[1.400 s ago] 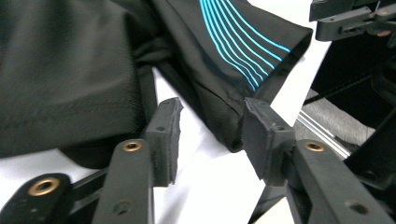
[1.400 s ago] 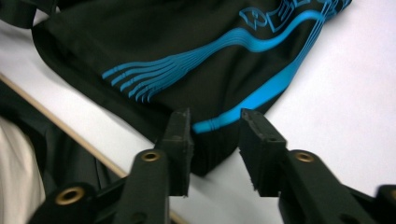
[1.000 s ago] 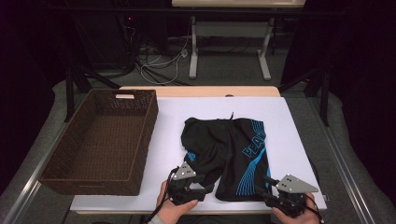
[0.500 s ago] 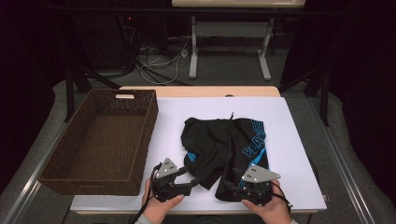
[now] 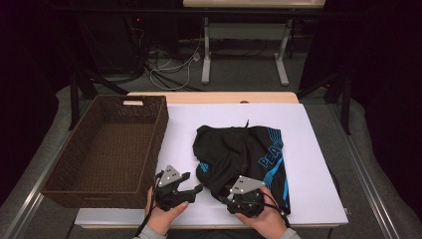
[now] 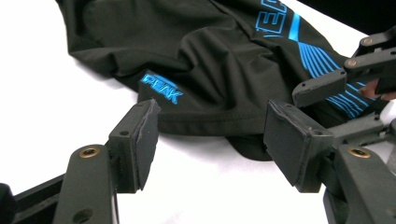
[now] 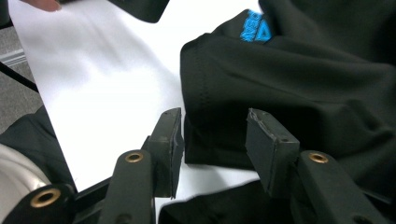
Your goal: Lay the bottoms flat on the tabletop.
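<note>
Black shorts (image 5: 244, 154) with blue stripes and lettering lie crumpled on the white table cover (image 5: 318, 164). My left gripper (image 5: 196, 189) rests by the front edge, just left of the shorts. In the left gripper view its jaws (image 6: 210, 140) stand open and have just been opening; the shorts' hem (image 6: 205, 112) lies beyond the pads, untouched. My right gripper (image 5: 225, 195) sits at the shorts' near hem. In the right gripper view its jaws (image 7: 215, 140) have just been closing, and a folded edge of the shorts (image 7: 219, 116) lies between the pads without being pinched.
A brown wicker basket (image 5: 159, 144) stands on the left of the table, close beside my left hand. Beyond the table are a desk frame (image 5: 244, 35) and loose cables on the floor (image 5: 169, 64).
Both hands have slid left along the table's front edge. The right gripper went from the shorts' right corner to their near left hem. The left gripper moved off the shorts.
</note>
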`<state>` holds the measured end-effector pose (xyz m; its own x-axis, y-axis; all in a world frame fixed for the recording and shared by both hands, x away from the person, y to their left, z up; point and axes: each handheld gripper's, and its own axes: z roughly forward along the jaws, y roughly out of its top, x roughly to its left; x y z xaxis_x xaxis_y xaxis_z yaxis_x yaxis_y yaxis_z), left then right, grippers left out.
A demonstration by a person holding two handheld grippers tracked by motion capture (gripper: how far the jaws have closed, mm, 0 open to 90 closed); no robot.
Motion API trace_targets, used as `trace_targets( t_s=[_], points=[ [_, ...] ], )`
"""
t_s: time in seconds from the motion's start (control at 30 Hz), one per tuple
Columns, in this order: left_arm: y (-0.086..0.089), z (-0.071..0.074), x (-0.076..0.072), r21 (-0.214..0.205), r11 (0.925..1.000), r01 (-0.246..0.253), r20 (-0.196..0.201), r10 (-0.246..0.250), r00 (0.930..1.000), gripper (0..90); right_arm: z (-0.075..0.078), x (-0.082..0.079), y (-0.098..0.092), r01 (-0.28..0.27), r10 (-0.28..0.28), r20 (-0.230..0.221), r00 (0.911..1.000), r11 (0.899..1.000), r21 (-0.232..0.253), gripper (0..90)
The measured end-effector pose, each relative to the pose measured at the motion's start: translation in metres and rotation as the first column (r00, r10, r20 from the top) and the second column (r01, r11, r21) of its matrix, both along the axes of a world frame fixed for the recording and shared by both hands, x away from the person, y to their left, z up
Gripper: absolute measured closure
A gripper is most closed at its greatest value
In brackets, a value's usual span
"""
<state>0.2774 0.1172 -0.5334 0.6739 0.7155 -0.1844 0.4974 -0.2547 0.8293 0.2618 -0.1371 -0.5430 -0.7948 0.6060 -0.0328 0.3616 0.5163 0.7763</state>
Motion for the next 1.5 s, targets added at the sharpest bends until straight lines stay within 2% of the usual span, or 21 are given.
trace_targets(
  t_s=[0.13, 0.2, 0.3, 0.37, 0.43, 0.47, 0.57, 0.63, 0.67, 0.8, 0.83, 0.87, 1.0, 1.1, 1.2, 1.43, 1.5],
  points=[
    [0.002, -0.003, 0.001, -0.01, 0.9998, -0.019, -0.014, 0.019, 0.9997, 30.2, -0.007, 0.004, 0.009, -0.003, 0.003, -0.018, 0.9998, 1.0, -0.031, 56.8],
    [0.001, -0.004, 0.001, -0.031, 0.999, -0.031, -0.023, 0.03, 0.9993, 29.2, -0.009, 0.006, 0.012, -0.006, 0.005, -0.026, 0.9997, 0.999, -0.042, 57.4],
    [0.003, -0.005, 0.003, -0.018, 0.9993, -0.033, -0.024, 0.032, 0.9992, 26.8, -0.013, 0.007, 0.016, 0.008, -0.01, -0.022, 0.9997, 0.998, -0.063, 59.7],
    [0.003, -0.007, 0.003, -0.017, 0.9991, -0.038, -0.024, 0.037, 0.999, 25.4, -0.015, 0.01, 0.018, 0.027, -0.031, -0.035, 0.9989, 0.995, -0.091, 63.4],
    [0.001, -0.008, 0.003, -0.027, 0.9987, -0.044, -0.028, 0.043, 0.9987, 24.7, -0.017, 0.012, 0.018, 0.041, -0.043, -0.033, 0.9985, 0.996, -0.073, 66.3],
    [0.002, -0.008, 0.004, -0.019, 0.9991, -0.038, -0.028, 0.038, 0.9989, 24.6, -0.016, 0.013, 0.018, 0.046, -0.049, -0.04, 0.998, 0.996, -0.076, 68.9],
    [0.001, -0.01, 0.004, -0.007, 0.9993, -0.036, -0.017, 0.036, 0.9992, 24.1, -0.016, 0.014, 0.018, 0.04, -0.044, -0.054, 0.9976, 0.997, -0.066, 82.2],
    [0.001, -0.011, 0.005, 0.001, 0.9994, -0.033, -0.015, 0.033, 0.9993, 24.2, -0.016, 0.013, 0.016, 0.038, -0.041, -0.05, 0.9979, 0.997, -0.068, 85.4],
    [0.002, -0.011, 0.005, 0.002, 0.9996, -0.029, -0.021, 0.029, 0.9994, 24.2, -0.015, 0.013, 0.015, 0.035, -0.04, -0.062, 0.9973, 0.997, -0.069, 85.8],
    [0.001, -0.012, 0.005, 0.005, 0.9995, -0.03, -0.03, 0.03, 0.9991, 24.7, -0.009, 0.011, 0.01, 0.032, -0.034, -0.053, 0.998, 0.999, -0.035, 86.5],
    [0.001, -0.012, 0.005, 0.008, 0.9996, -0.027, -0.021, 0.027, 0.9994, 25.1, -0.006, 0.01, 0.008, 0.036, -0.037, -0.055, 0.9978, 0.999, -0.021, 86.5],
    [0.001, -0.013, 0.005, 0.014, 0.9996, -0.023, -0.018, 0.023, 0.9996, 25.4, -0.003, 0.009, 0.006, 0.038, -0.038, -0.042, 0.9984, 0.999, 0.014, 86.5],
    [-0.002, -0.014, 0.005, 0.027, 0.9994, -0.024, -0.018, 0.024, 0.9996, 27.7, 0.01, 0.004, -0.004, 0.049, -0.047, -0.027, 0.9985, 0.995, 0.085, 86.6],
    [-0.005, -0.016, 0.008, 0.0, 0.9998, -0.02, -0.05, 0.02, 0.9986, 30.1, 0.022, 0.003, -0.011, 0.067, -0.07, 0.023, 0.9973, 0.99, 0.124, 86.7],
    [-0.008, -0.016, 0.009, 0.021, 0.9997, -0.012, -0.033, 0.013, 0.9994, 31.2, 0.032, 0.006, -0.018, 0.086, -0.095, 0.058, 0.9937, 0.986, 0.143, 86.7],
    [-0.014, -0.019, 0.014, 0.044, 0.9989, -0.017, -0.031, 0.019, 0.9993, 34.3, 0.048, 0.019, -0.04, 0.141, -0.161, 0.085, 0.9833, 0.968, 0.206, 86.8],
    [-0.018, -0.02, 0.016, 0.049, 0.9987, -0.016, -0.029, 0.018, 0.9994, 34.5, 0.051, 0.021, -0.045, 0.159, -0.179, 0.075, 0.9811, 0.964, 0.215, 86.8]
  ],
)
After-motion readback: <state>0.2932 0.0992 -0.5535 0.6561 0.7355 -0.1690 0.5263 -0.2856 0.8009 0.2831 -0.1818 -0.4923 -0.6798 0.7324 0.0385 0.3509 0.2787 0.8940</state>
